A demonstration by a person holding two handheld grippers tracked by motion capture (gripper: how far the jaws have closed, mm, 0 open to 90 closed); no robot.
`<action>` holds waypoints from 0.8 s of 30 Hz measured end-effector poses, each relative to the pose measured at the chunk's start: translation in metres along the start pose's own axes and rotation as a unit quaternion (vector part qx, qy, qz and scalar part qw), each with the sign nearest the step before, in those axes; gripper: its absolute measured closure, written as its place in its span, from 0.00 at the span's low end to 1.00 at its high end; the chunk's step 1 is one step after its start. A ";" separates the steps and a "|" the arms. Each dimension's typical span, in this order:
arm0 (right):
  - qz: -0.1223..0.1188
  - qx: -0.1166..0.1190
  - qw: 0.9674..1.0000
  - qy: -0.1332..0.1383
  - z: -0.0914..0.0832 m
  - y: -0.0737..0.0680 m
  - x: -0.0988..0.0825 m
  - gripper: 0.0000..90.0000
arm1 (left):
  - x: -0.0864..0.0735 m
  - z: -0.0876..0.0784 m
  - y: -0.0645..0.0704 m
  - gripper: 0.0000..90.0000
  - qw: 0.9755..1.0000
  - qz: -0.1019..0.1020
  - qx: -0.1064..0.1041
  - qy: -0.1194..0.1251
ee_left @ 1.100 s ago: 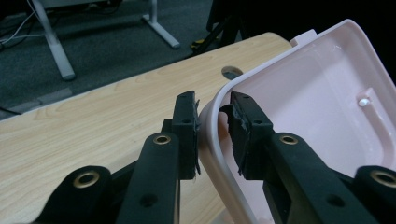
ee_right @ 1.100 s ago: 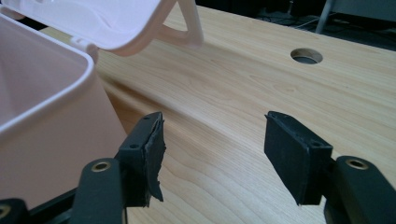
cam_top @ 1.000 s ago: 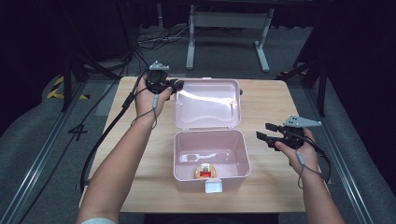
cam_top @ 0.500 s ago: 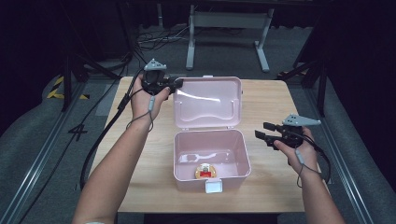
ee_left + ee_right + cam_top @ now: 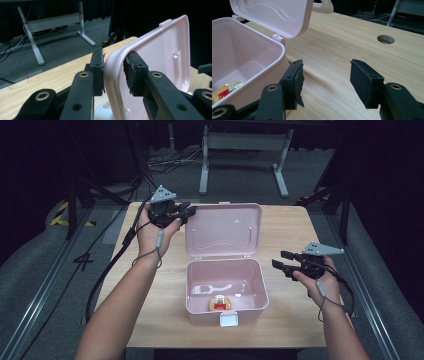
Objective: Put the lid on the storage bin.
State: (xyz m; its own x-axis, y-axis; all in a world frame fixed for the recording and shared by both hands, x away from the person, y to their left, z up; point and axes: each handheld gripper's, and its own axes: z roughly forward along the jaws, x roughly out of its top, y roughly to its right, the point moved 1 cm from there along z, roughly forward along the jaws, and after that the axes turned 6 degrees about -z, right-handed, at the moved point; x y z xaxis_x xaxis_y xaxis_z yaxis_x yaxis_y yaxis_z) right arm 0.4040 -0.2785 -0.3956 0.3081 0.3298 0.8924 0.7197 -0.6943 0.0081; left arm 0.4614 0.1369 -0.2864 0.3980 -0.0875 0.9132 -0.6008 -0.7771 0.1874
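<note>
The left hand-held gripper [image 5: 186, 213] is positioned at the far left corner of the lid [image 5: 223, 230], which stands open and tilts back from the rear of the pink box [image 5: 226, 290]. In the left gripper view, the lid's rounded edge [image 5: 117, 75] passes between the two black jaws. The left pad [image 5: 101, 72] lies against the outer face of the edge; the right pad [image 5: 130, 72] stands just clear of the inner face. The jaws have just been opening slightly, with the lid edge between them, so the clamp is released or nearly so.

The pink box sits on the wooden surface [image 5: 290, 325], near its front-centre. Its latch tab [image 5: 229, 319] faces the person. A small round yellow-and-red item [image 5: 219, 303] rests on the box floor, near the front wall.

The right hand-held gripper [image 5: 279, 259] hovers to the right of the box, apart from it. Its jaws stand apart with nothing between them. In the right gripper view, the left pad [image 5: 297, 82] is just beside the box's outer wall [image 5: 269, 75], and bare wood shows between the pads. A round hole [image 5: 385, 39] is cut in the surface farther off.
</note>
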 end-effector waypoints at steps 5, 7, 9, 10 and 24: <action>-0.002 0.002 1.000 0.000 0.000 -0.002 0.001 0.50 | -0.002 -0.009 0.004 0.78 1.000 -0.006 -0.011 0.011; -0.004 0.003 1.000 0.003 -0.001 -0.004 0.003 0.50 | -0.003 -0.013 0.007 0.78 1.000 -0.001 -0.014 0.014; -0.008 0.006 1.000 0.005 -0.002 -0.006 0.005 0.50 | -0.004 -0.016 0.010 0.78 1.000 0.002 -0.017 0.019; -0.010 0.005 1.000 0.004 -0.002 -0.007 0.006 0.50 | -0.004 -0.018 0.011 0.78 1.000 0.005 -0.017 0.020; -0.008 0.022 0.999 0.024 -0.009 -0.013 0.013 0.51 | -0.010 -0.035 0.028 0.76 0.999 0.034 -0.025 0.031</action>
State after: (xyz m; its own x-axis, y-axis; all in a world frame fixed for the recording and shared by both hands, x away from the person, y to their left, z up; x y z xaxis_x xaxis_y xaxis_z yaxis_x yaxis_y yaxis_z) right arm 0.3931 -0.2705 -0.3801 0.2679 0.3086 0.9127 0.7509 -0.6604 0.0029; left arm 0.4162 0.1380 -0.2770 0.3131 -0.0993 0.9445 -0.6588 -0.7390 0.1408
